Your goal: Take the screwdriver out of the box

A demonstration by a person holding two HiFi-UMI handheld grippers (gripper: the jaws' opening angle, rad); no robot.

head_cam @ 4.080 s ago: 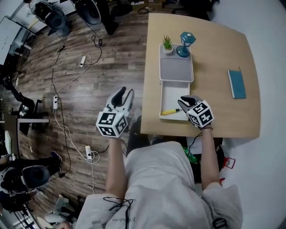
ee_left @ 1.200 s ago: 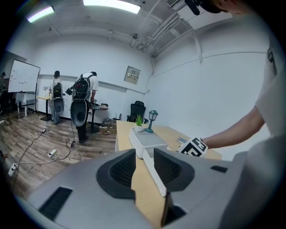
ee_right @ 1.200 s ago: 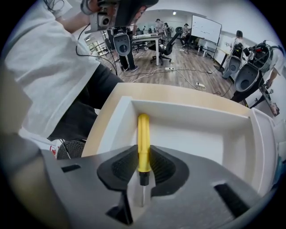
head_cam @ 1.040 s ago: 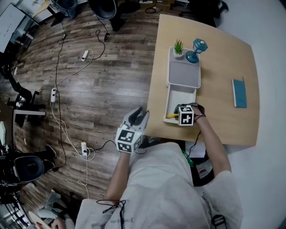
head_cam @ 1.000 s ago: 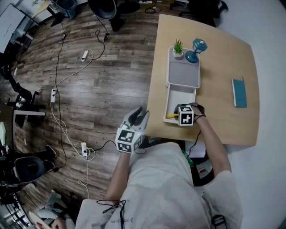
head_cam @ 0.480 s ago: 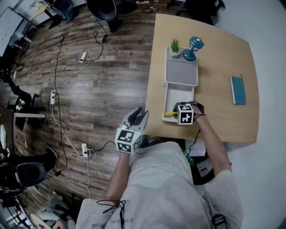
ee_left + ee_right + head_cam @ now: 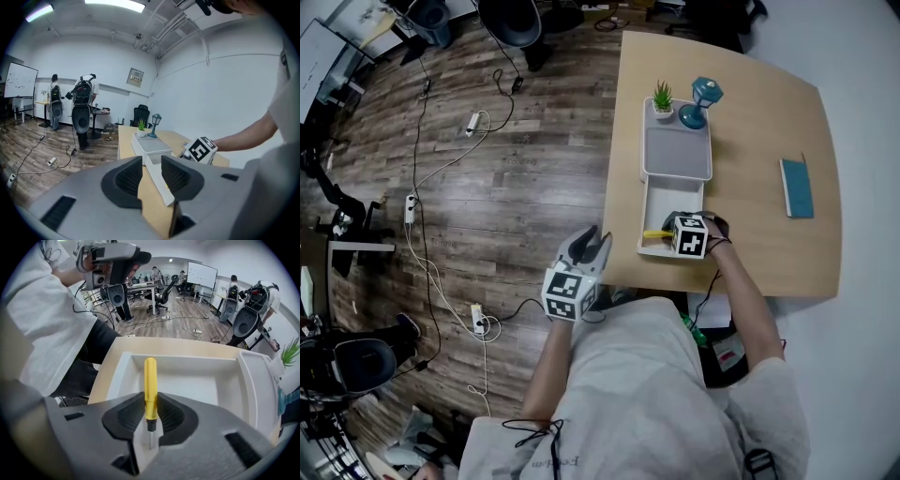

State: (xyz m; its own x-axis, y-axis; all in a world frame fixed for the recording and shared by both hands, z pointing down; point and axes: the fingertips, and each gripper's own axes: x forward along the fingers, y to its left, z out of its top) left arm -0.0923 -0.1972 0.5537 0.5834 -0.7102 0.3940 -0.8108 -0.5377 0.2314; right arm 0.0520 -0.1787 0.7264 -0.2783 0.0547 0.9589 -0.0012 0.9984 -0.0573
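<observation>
Right gripper [image 7: 150,401] jaws pinch the yellow screwdriver [image 7: 150,376] low on its handle, near the shaft, at frame centre. It lies in the box [image 7: 197,383]. Held so far off-centre, it may pivot or slip when lifted. Left gripper [image 7: 151,168]: jaws narrowly apart, empty.

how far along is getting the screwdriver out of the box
Reach done: the right hand-held gripper is down in the box, jaws closed on the yellow-handled screwdriver. In hand: that grip; the screwdriver lies on the box floor. To do: lifting it clear. The left hand-held gripper hangs open beside the table.
</observation>
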